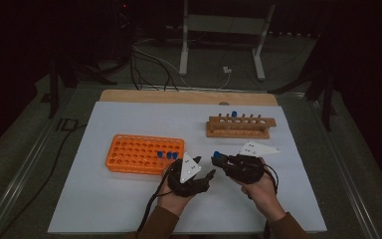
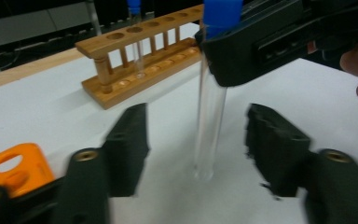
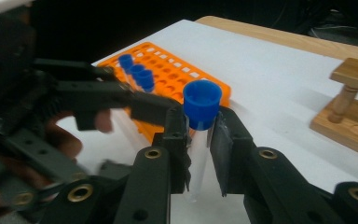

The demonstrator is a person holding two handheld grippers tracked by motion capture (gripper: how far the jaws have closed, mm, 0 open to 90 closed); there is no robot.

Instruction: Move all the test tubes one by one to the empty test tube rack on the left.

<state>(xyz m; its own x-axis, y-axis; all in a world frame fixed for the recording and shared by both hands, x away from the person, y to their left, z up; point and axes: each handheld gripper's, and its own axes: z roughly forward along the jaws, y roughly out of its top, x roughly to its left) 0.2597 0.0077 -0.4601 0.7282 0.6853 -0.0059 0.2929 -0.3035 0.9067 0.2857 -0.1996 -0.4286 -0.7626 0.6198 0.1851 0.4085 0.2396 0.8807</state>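
R gripper (image 3: pixel 200 154) clamped on tube (image 3: pixel 198 140) just under its blue cap, tube upright, held off the sheet at approx centre of table, 5 o'clock of wood rack (image 1: pixel 238 127).

L gripper (image 2: pixel 198 140) jaws part-open, either side of tube's lower glass, pads not touching. No earlier frame for comparison.

Step, as I read it: handover or two-handed grip, tube in transit btwn orange rack (image 1: pixel 144 153) and wood rack.

Next needs: L pads squeezing squarely on glass w/o tilting; R lets go only once L is firm.

L gripper view gives gap each side of glass; high view can't resolve that. High view gives layout: orange rack at 9 o'clock of grippers, three capped tubes in it; one in wood rack.
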